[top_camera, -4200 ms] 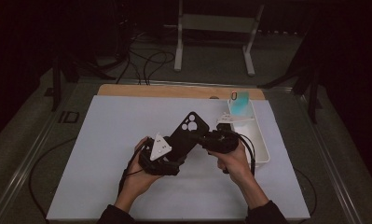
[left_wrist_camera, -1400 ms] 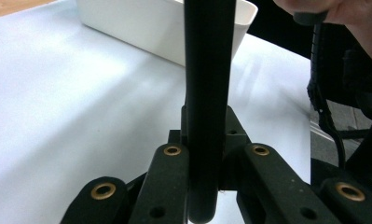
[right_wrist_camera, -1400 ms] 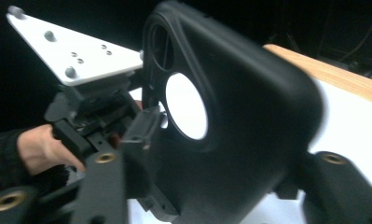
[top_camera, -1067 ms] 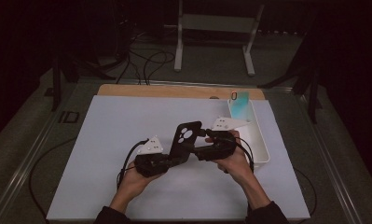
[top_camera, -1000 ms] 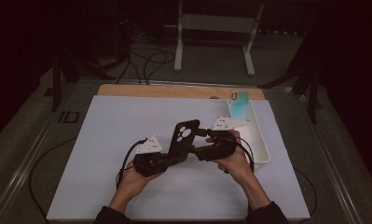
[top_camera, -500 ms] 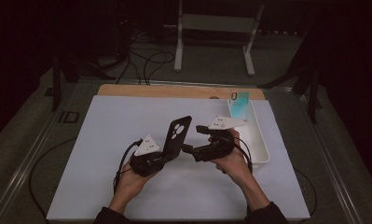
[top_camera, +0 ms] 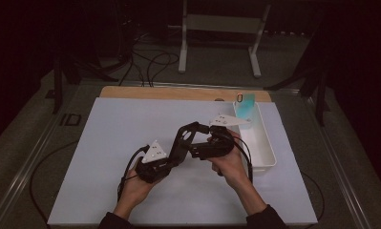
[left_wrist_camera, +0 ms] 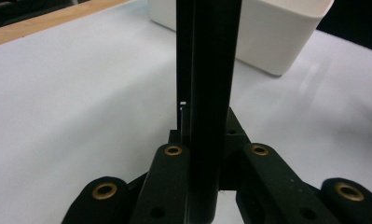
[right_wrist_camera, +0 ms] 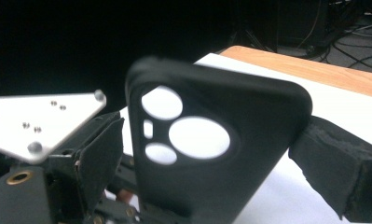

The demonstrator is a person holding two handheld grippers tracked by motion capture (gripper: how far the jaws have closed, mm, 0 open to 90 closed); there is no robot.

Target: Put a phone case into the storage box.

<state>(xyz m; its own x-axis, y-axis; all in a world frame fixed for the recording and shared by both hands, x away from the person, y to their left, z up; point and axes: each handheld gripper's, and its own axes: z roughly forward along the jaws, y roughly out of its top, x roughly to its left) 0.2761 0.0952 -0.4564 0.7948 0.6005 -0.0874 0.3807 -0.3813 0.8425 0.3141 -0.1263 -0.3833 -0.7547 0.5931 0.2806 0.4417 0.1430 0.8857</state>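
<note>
High view showed the person's two hands coming in from 6 o'clock, each carrying a gripper above the white table (top_camera: 107,138). The left gripper (top_camera: 171,155) sat nearest, at about 7 o'clock of the table's middle, and its jaws were clamped on the lower end of a black phone case (top_camera: 182,142). In the left gripper view the case (left_wrist_camera: 207,93) stood edge-on between the closed jaws, rising straight up the frame, which suggested the grip was taken across its thin sides so the case would stay upright and steady.

Just beyond, toward 3 o'clock of the case, the right gripper (top_camera: 197,145) pointed in at it. In the right gripper view the case (right_wrist_camera: 211,144) stood between that gripper's own pads (the one at the right edge lay just off the case's side, apparently not pressing), so its jaws looked wide around the case rather than gripping it. The camera cut-outs faced this camera, and the left gripper's grey plate (right_wrist_camera: 39,121) showed at 9 o'clock. The pose read as a handover or a two-handed flexing of the case.

Farther off, at 2 o'clock, a white bin (top_camera: 262,143) lay on the table, with a pale teal item (top_camera: 246,106) at its far end, too small to identify.
</note>
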